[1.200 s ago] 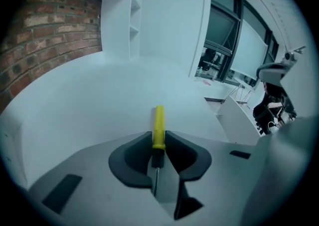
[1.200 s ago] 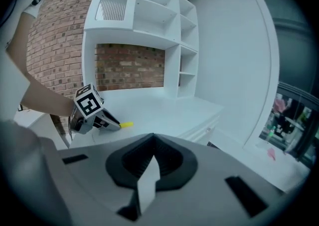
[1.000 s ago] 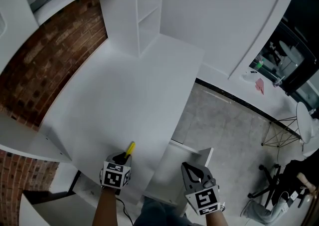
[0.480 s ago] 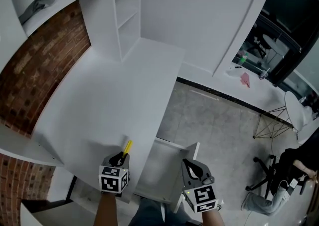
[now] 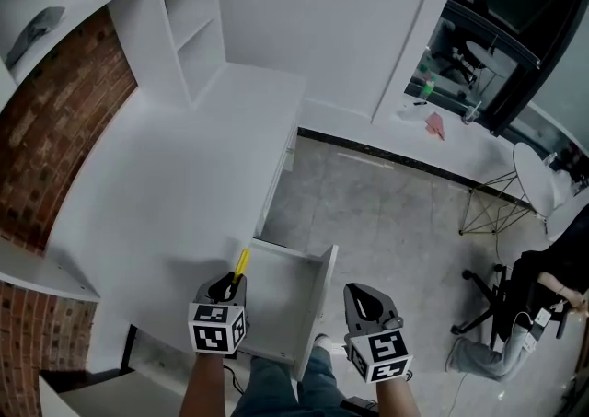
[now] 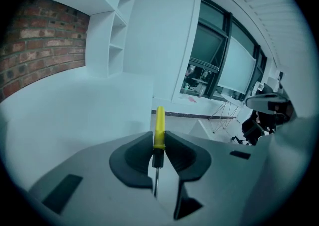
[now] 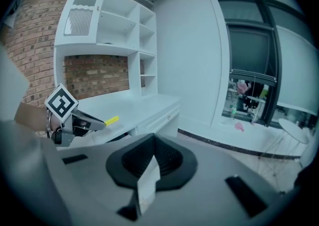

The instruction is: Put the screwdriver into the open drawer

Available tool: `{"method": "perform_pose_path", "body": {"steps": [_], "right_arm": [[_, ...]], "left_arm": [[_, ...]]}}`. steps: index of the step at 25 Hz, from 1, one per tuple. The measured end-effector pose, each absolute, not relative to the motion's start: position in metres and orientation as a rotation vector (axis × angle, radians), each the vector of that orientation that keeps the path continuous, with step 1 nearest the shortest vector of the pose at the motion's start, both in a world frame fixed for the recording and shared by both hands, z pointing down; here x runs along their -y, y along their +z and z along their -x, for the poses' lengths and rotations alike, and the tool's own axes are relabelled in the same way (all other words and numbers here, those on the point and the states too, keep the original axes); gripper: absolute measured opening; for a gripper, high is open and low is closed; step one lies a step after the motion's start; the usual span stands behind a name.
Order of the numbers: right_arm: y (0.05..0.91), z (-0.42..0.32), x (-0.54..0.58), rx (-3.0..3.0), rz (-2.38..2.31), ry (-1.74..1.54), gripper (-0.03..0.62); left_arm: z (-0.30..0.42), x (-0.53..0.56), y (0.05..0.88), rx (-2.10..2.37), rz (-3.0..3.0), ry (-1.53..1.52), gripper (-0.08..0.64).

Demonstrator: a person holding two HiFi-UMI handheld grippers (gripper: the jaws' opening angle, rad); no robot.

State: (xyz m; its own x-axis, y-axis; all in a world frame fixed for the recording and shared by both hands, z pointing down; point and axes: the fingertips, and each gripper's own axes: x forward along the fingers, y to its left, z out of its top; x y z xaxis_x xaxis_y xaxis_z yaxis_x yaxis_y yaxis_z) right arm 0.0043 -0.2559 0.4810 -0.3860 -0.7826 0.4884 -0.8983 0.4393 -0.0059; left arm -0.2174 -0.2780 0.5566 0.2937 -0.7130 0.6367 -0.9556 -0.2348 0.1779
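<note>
A yellow-handled screwdriver (image 5: 241,261) sticks forward out of my left gripper (image 5: 226,287), whose jaws are shut on the handle where it meets the dark shaft. Seen in the left gripper view, the screwdriver (image 6: 159,126) sits pinched between the black pads of the left gripper (image 6: 158,140), held above the desk's right edge. The open white drawer (image 5: 321,300) juts from the desk just right of that gripper. My right gripper (image 5: 364,300) hovers beside the drawer's front panel, shut with nothing in it. In the right gripper view, the left gripper (image 7: 94,123) and screwdriver (image 7: 111,119) appear at the left.
The white desk (image 5: 166,185) runs along a brick wall (image 5: 55,148), with a white shelf unit (image 5: 189,28) at its far end. Grey floor (image 5: 386,222) lies to the right. A chair and a seated person (image 5: 534,305) are at the far right. My own legs show below the drawer.
Both grippers have travelled to the right along the desk's edge. The left one, still gripping the screwdriver, has come from over the desktop to the drawer's left side. The drawer now shows fully.
</note>
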Motion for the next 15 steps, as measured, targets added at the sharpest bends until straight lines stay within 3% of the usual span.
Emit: {"method": "perform_pose_path", "body": {"steps": [7, 15], "right_arm": [[0.502, -0.047, 0.239, 2.232, -1.483, 0.58, 0.011], [0.56, -0.052, 0.23, 2.182, -1.414, 0.661, 0.011]], "left_arm": [[0.159, 0.275, 0.573, 1.408, -2.062, 0.621, 0.087], [0.144, 0.264, 0.656, 1.35, -1.94, 0.666, 0.087]]}}
